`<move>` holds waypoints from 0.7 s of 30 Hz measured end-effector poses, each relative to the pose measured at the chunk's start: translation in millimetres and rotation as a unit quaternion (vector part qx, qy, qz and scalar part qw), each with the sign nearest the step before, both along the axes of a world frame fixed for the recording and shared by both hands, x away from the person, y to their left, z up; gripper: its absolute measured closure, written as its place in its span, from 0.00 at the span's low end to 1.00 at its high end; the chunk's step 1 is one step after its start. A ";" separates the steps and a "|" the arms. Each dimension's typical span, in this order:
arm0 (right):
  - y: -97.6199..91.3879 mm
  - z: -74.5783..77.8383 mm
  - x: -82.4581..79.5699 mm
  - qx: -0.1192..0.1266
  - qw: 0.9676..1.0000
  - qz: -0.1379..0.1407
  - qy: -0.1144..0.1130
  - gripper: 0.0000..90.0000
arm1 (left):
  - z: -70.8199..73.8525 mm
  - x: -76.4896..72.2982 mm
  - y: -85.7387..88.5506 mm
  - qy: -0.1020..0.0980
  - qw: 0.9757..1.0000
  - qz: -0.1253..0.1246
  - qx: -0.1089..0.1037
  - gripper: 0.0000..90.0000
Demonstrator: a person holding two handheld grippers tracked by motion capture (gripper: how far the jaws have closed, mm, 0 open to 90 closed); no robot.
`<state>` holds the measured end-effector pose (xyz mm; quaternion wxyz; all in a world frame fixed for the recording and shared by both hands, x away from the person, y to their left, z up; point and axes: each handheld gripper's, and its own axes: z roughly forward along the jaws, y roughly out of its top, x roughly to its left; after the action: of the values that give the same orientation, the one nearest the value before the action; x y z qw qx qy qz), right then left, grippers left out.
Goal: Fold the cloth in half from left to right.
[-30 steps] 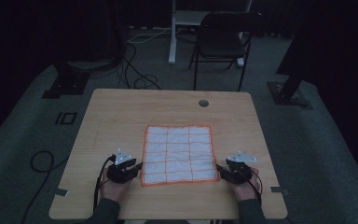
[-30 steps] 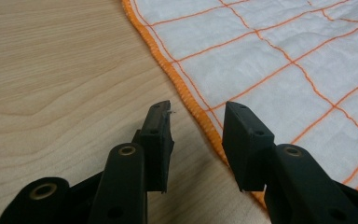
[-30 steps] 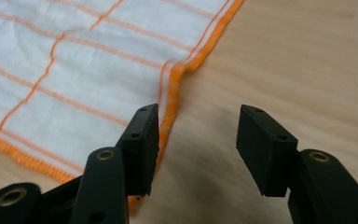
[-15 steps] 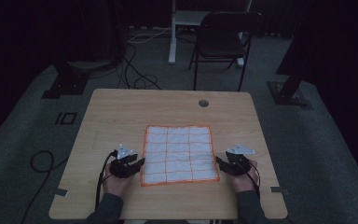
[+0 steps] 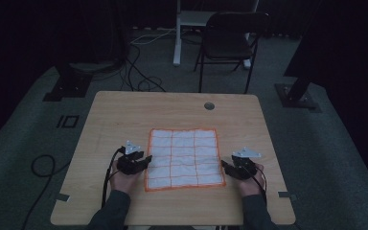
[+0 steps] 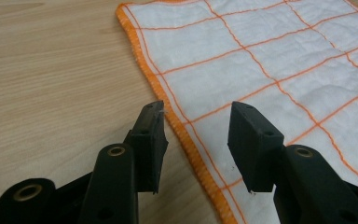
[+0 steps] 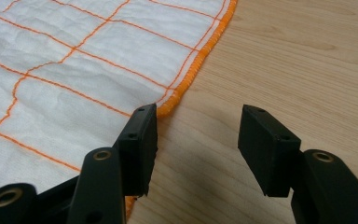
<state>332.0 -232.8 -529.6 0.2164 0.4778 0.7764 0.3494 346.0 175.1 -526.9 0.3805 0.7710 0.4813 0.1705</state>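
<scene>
- I am holding my left gripper [image 5: 145, 160] at the left hem of a white square cloth with an orange grid and orange stitched edging [image 5: 184, 157], which is lying flat on the near half of the pale wooden table [image 5: 124, 110], between my two hands.
- In the left gripper view, the jaws are standing well apart and have just been opening; the orange edge [image 6: 179, 128] is running between them, but neither pad is pressing on it, so I am gripping nothing.
- My right gripper [image 5: 226, 166] is sitting at the opposite hem, near the cloth's near right corner, jaws likewise wide and holding nothing; in the right gripper view one jaw is over the hem [image 7: 193, 70] and the other over bare wood.
- Both claws are flanking the cloth symmetrically, probably so that I can pinch the two side hems together and lift or fold it evenly.
- A dark folding chair [image 5: 230, 40] is standing beyond the far edge of the table.
</scene>
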 end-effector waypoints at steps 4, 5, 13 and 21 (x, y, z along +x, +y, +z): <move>-1.6 -0.9 0.4 0.000 1.000 -0.002 0.000 0.52 | -0.7 4.3 -1.8 0.005 1.000 0.007 0.000 0.62; -1.9 -1.5 0.4 0.001 1.000 -0.003 0.001 0.52 | -0.9 5.3 -2.3 0.006 1.000 0.010 -0.001 0.62; -1.8 -4.1 1.2 0.000 1.000 -0.003 0.005 0.52 | -3.5 10.9 -3.4 0.012 1.000 0.018 0.003 0.62; -1.0 -5.9 1.2 -0.001 1.000 -0.002 0.006 0.52 | -9.7 15.6 -4.2 0.019 1.000 0.021 0.007 0.62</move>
<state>333.2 -233.8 -535.5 0.2131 0.4808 0.7773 0.3452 361.6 170.9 -536.6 0.3620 0.7668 0.5030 0.1670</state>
